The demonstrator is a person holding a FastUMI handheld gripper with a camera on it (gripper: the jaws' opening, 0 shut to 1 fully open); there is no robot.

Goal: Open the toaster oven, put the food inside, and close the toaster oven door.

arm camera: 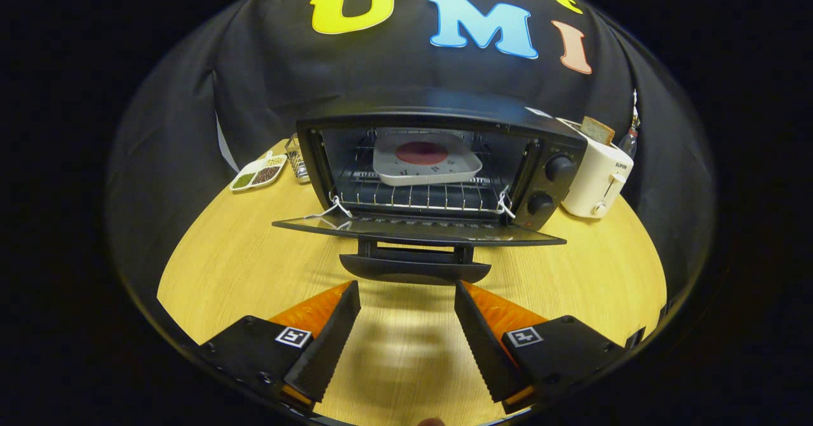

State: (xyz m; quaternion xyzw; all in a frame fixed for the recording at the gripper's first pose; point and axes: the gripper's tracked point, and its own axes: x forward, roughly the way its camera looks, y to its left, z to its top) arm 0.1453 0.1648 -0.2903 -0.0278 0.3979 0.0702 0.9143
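Observation:
A black toaster oven (546, 153) stands on the wooden table, straight ahead of my fingers. Its glass door (419, 230) hangs fully down, with the black handle (414, 268) at the door's front edge. Inside, on the wire rack (419, 196), rests a white square plate (427, 162) carrying a round dark-red piece of food (422, 152). My gripper (407, 285) is open, its two fingers spread just short of the handle, one to each side of it. Nothing lies between the fingers.
A white pop-up toaster (596, 178) with a slice of bread (597, 130) stands right of the oven. A white divided dish of seeds (258, 173) and a small metal rack (296, 158) lie to the oven's left. Bare wooden tabletop (241, 267) stretches on both sides of my fingers.

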